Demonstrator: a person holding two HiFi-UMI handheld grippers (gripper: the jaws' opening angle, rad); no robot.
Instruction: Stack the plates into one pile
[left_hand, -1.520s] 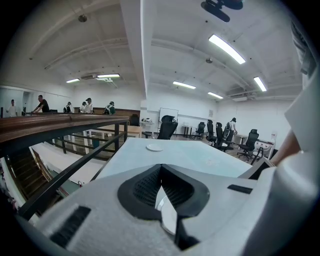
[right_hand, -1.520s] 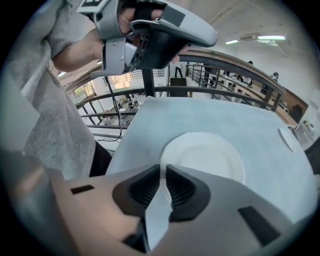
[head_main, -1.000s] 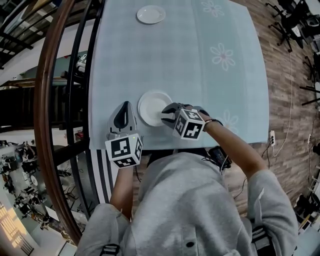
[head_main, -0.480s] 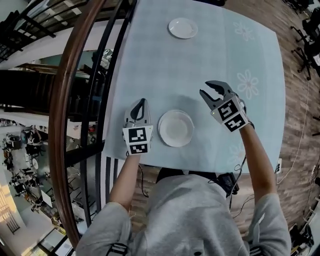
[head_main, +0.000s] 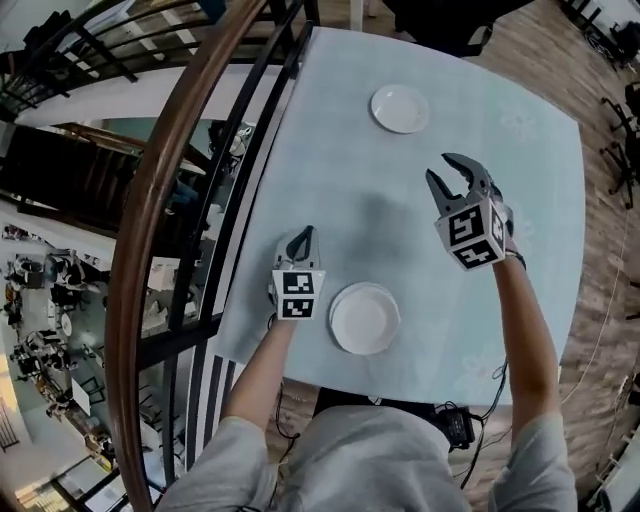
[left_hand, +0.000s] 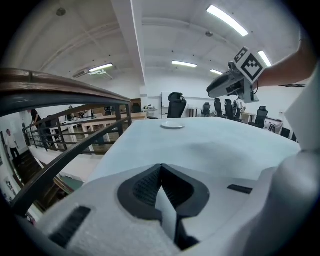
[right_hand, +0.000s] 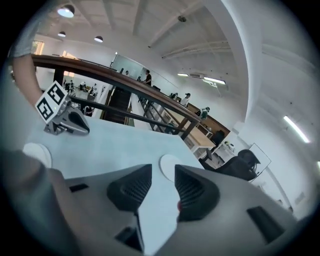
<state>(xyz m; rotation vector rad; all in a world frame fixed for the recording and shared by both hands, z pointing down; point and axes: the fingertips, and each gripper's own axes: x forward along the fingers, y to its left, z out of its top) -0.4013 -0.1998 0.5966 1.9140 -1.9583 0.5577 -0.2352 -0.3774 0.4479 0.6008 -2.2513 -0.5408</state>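
The near plate (head_main: 365, 318) lay empty at the bench (head_main: 340, 180) edge, likely to serve as the pile's base. Just left of it, the left hand-held gripper (head_main: 302, 236) hung with jaws together, holding nothing. Beyond that plate, the right hand-held gripper (head_main: 456, 178) was opening with nothing between its jaws, probably readying for the empty far plate (head_main: 400, 108), well apart.

Right hand-held gripper (head_main: 447, 175) now off the near plate (head_main: 365, 318), well apart from it, jaws opening, nothing between them.
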